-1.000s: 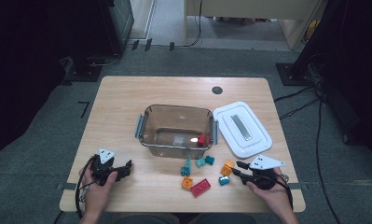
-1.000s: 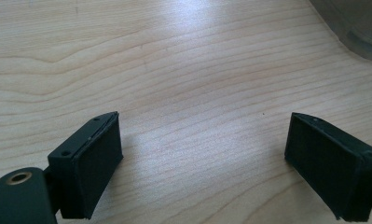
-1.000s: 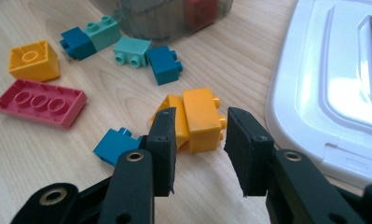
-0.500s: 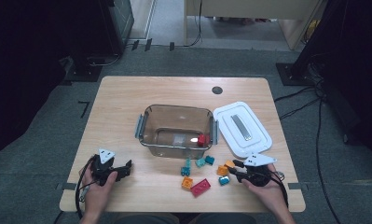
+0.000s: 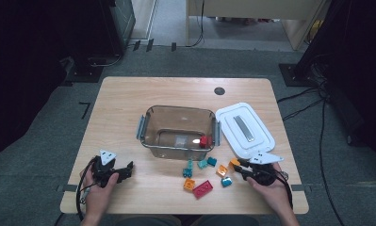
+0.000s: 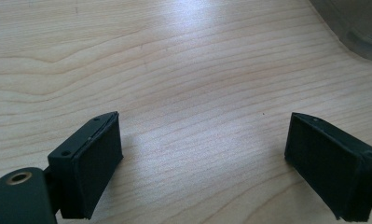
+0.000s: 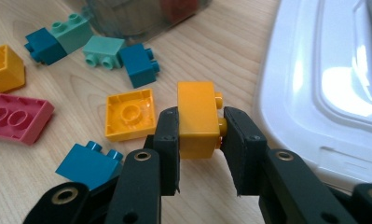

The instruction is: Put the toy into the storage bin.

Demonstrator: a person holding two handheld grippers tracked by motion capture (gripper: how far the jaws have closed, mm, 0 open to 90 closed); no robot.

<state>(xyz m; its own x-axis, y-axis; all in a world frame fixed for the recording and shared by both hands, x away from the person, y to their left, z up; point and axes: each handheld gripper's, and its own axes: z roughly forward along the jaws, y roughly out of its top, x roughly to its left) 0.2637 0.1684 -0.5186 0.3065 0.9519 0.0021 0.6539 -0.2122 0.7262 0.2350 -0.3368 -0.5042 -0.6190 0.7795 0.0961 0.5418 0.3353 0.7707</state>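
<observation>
I see the wooden surface, then the clear bin beside its white lid. My right gripper, jaws just closing, clamps an orange brick near that lid. My left gripper gapes wide over bare wood.

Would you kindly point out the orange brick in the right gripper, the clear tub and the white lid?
orange brick (image 7: pixel 196 119), right gripper view, top face.
clear tub (image 5: pixel 178 109), high view, far rim.
white lid (image 5: pixel 229 123), high view, flat top.
</observation>
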